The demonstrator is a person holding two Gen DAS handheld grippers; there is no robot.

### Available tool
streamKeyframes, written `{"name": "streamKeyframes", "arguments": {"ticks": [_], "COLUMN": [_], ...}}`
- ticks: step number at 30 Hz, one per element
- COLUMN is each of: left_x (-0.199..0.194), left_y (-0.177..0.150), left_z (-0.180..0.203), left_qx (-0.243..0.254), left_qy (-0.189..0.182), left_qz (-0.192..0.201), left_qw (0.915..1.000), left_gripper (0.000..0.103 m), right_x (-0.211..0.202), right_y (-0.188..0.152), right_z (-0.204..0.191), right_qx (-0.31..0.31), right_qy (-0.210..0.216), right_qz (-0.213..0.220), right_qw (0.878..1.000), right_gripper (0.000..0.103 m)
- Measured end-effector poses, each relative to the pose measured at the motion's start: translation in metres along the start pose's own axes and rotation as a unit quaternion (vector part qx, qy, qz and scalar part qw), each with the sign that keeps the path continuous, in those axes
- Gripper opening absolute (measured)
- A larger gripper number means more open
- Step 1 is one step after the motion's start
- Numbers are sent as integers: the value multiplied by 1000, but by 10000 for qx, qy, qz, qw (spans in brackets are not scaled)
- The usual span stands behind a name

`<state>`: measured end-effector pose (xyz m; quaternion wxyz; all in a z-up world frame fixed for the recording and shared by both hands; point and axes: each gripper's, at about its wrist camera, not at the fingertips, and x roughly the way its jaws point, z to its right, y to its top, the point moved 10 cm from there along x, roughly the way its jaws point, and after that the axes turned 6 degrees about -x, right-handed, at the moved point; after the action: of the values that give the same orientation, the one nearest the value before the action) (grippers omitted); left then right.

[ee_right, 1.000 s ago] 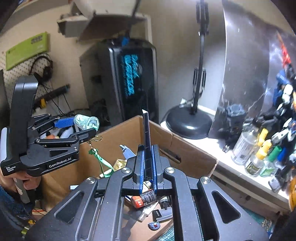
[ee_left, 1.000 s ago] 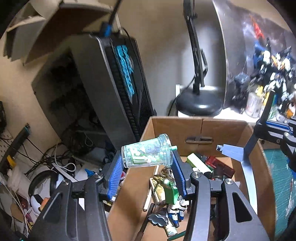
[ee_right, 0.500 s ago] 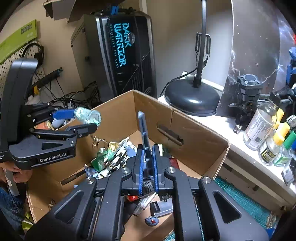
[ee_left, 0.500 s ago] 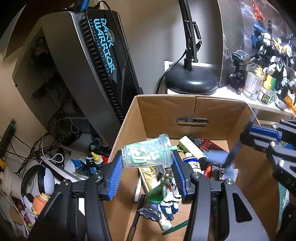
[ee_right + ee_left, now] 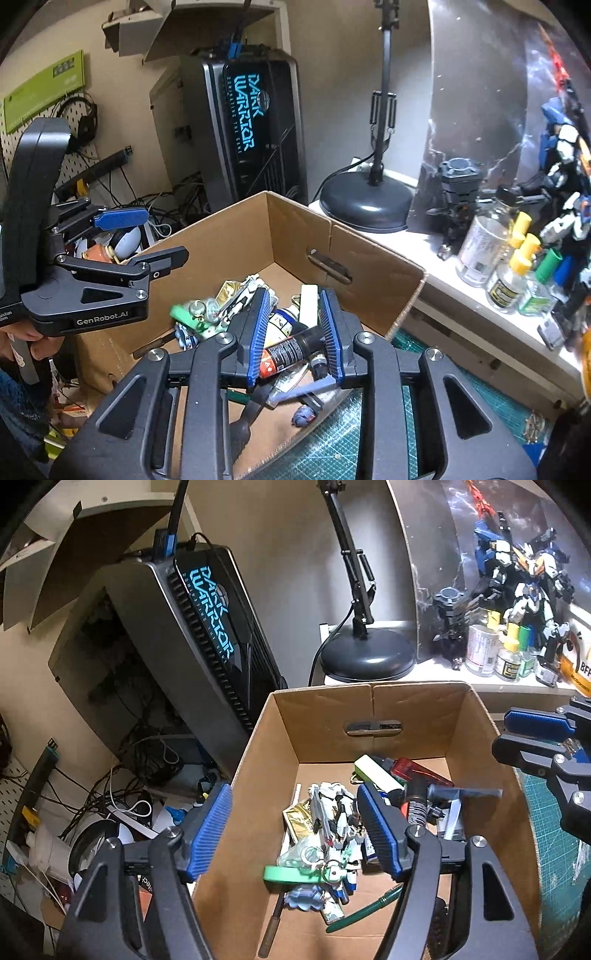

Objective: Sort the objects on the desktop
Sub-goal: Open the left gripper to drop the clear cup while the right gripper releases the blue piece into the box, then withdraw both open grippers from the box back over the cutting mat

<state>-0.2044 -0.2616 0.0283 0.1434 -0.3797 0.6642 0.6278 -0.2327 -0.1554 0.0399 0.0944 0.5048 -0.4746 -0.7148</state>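
- A cluttered hobby corner: a computer tower [image 5: 207, 635] and a lamp base [image 5: 367, 659] stand behind an open cardboard box [image 5: 369, 705].
- The left tongs [image 5: 295, 830] gape wide above the box, gripping nothing.
- The clear toy cup [image 5: 306, 854] lies among the jumble inside, just below them.
- The right tongs [image 5: 293, 332] hang parted and empty over a paint tube [image 5: 291, 350].

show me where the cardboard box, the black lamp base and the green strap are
cardboard box [image 5: 373, 705]: left wrist view, bare inner face of its far wall
lamp base [image 5: 367, 657]: left wrist view, top of the round black dome
green strap [image 5: 288, 874]: left wrist view, middle of the flat band in the box
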Motion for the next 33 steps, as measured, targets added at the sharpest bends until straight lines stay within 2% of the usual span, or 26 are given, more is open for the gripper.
{"name": "streamKeyframes", "arguments": {"ticks": [4,8,21,33], "left_x": [-7,-13,-34,-69], "left_y": [-4,-9,-15,-12], "left_z": [3,4,8,15], "left_qx": [15,11,-29,-36], "left_qy": [39,54,-13,-92], "left_qz": [6,26,150,447], "left_qw": [10000,10000,9999,9990], "left_gripper": [72,72,72,72], "right_x": [-9,-18,-47,-79], "right_y": [-4,-6,-8,-6], "right_z": [-2,-5,-14,-22], "right_qx": [5,-30,-72,-155], "right_qy": [2,-14,-25,-98], "right_qz": [30,84,238,459], "right_qw": [10000,10000,9997,9988], "right_gripper": [27,34,34,33]}}
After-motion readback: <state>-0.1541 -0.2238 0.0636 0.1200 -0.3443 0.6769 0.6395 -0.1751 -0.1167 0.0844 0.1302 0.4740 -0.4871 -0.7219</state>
